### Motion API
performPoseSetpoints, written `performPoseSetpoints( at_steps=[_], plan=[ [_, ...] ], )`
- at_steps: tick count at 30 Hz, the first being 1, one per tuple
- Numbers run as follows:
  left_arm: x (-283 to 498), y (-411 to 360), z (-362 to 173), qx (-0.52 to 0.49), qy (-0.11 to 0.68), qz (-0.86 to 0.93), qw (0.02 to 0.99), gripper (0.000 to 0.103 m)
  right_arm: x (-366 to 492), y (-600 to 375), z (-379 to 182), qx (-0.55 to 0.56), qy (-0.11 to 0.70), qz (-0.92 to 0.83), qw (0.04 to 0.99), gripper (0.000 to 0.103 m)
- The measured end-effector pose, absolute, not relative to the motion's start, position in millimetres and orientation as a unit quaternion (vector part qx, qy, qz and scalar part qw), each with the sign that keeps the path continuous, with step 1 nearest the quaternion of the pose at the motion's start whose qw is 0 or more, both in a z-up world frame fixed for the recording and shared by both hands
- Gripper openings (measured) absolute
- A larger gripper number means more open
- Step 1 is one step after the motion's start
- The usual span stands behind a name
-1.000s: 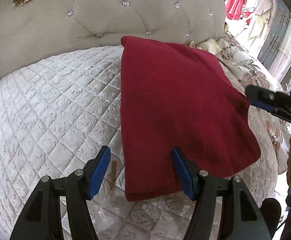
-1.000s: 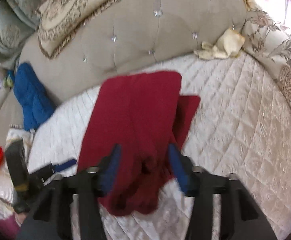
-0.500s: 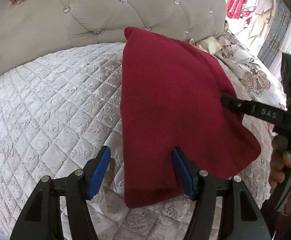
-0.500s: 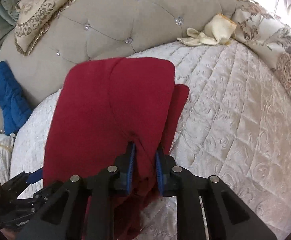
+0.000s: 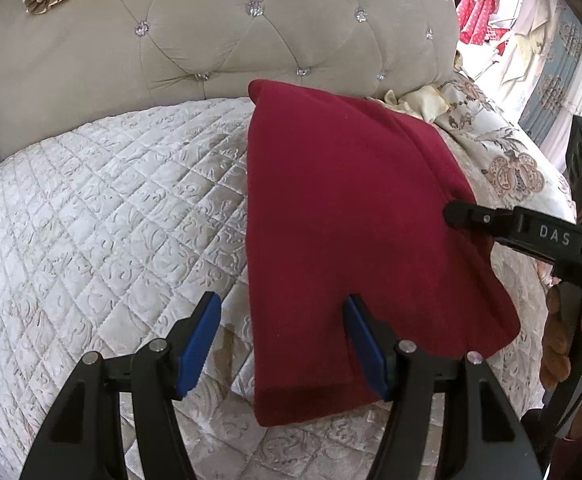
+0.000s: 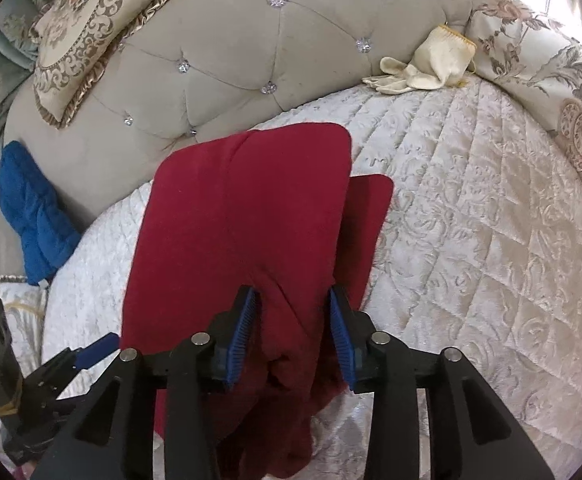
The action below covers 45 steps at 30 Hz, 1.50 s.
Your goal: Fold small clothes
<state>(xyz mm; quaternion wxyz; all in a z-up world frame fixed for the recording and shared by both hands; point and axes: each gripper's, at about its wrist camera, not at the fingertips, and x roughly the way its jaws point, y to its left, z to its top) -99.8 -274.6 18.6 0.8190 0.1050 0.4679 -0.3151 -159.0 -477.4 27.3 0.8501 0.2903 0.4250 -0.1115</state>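
Note:
A dark red garment (image 5: 343,220) lies folded lengthwise on the quilted white bed cover (image 5: 91,208); it also shows in the right wrist view (image 6: 243,216), with a lower layer sticking out at its right side. My left gripper (image 5: 281,336) is open, its jaws straddling the garment's near left edge. My right gripper (image 6: 293,324) is open, with a raised fold of the red cloth between its blue pads but not pinched. The right gripper also shows from the side in the left wrist view (image 5: 467,216), at the garment's right edge.
A tufted beige headboard (image 5: 251,32) stands behind the bed. A cream glove (image 6: 427,64) lies at its foot. A blue cloth (image 6: 31,208) and a patterned cushion (image 6: 91,24) are at the left. A floral quilt (image 6: 551,72) lies at the right.
My right gripper shut on a fold of the red garment half a second ago and has now opened again. The left gripper stayed open and moved little.

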Motion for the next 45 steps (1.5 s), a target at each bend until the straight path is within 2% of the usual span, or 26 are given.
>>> performPoseSetpoints(
  at_steps=[1, 2, 4, 9, 16, 18, 20, 21, 30, 41, 45],
  plan=[
    [-99, -275, 19, 0.104, 0.469, -0.316, 0.818, 0.067, -158, -477, 27, 0.288, 0.426, -0.111, 0.85, 0.013],
    [-98, -275, 20, 0.103, 0.469, -0.316, 0.818, 0.067, -157, -476, 28, 0.281, 0.427, -0.113, 0.852, 0.003],
    [-96, -275, 21, 0.1, 0.469, -0.319, 0.818, 0.067, -156, -476, 31, 0.258, 0.428, -0.114, 0.859, 0.0],
    [-87, -270, 25, 0.07, 0.471, -0.325, 0.817, 0.073, -160, -476, 31, 0.238, 0.43, -0.13, 0.861, 0.0],
    [-80, -271, 27, 0.058, 0.472, -0.33, 0.816, 0.075, -163, -479, 25, 0.254, 0.427, -0.13, 0.858, 0.0],
    [-75, -272, 27, 0.048, 0.47, -0.333, 0.816, 0.079, -166, -484, 21, 0.274, 0.421, -0.128, 0.855, 0.007],
    [-71, -275, 25, 0.04, 0.474, -0.332, 0.815, 0.081, -167, -488, 15, 0.291, 0.421, -0.135, 0.849, 0.036],
    [-69, -277, 24, 0.04, 0.476, -0.331, 0.814, 0.081, -168, -490, 12, 0.297, 0.421, -0.139, 0.845, 0.039],
    [-57, -292, 16, 0.045, 0.474, -0.331, 0.815, 0.086, -163, -495, 9, 0.314, 0.41, -0.114, 0.849, 0.044],
    [-37, -304, -3, 0.024, 0.492, -0.347, 0.798, 0.096, -144, -502, -8, 0.339, 0.394, -0.06, 0.852, 0.06],
    [-34, -308, -12, 0.009, 0.506, -0.355, 0.786, 0.096, -133, -497, -7, 0.32, 0.398, -0.054, 0.858, 0.059]
  ],
)
